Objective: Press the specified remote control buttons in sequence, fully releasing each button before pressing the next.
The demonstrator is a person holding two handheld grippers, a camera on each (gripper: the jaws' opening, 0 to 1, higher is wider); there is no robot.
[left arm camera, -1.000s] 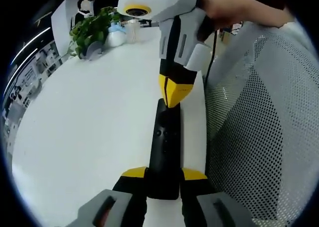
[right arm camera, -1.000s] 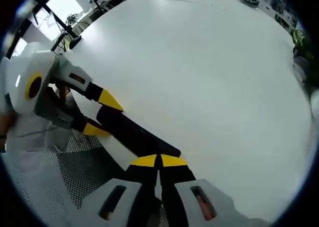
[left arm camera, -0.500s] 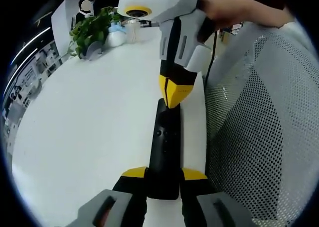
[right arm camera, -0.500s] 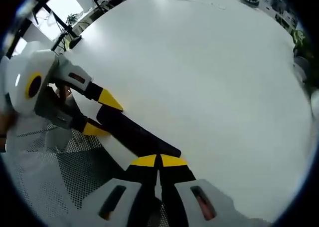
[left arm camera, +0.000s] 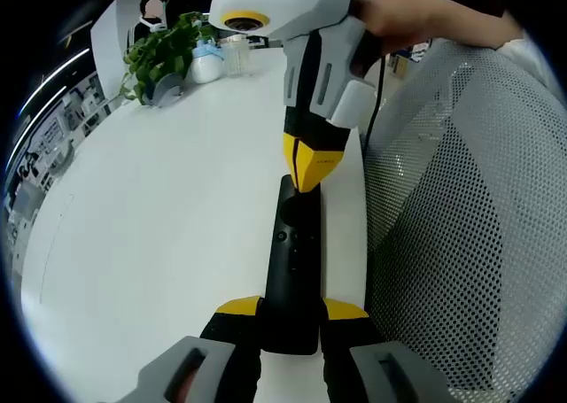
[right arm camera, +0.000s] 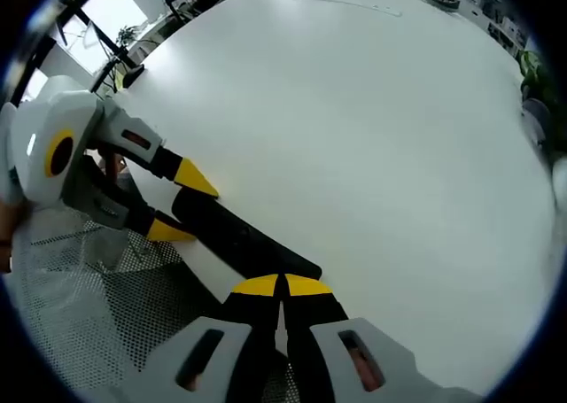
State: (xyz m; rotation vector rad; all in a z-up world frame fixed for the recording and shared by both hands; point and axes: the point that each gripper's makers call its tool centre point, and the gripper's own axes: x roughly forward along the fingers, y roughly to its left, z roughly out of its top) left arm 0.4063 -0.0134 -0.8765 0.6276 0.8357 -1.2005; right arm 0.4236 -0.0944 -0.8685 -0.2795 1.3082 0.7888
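Pinching the near end of the slim black bar-shaped remote control point(left arm camera: 295, 270) between our left claw point(left arm camera: 292, 310) jaws, we see it lying flat on the white desk point(left arm camera: 168, 208). Our right claw point(left arm camera: 310, 174), tips pressed together, touches its far end, beside small round buttons.

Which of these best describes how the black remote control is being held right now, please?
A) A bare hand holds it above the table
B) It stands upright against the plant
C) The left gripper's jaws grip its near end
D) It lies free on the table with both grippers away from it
C: in the left gripper view the left gripper has a yellow-tipped jaw on each side of the near end of the remote control, which lies flat on the white table.
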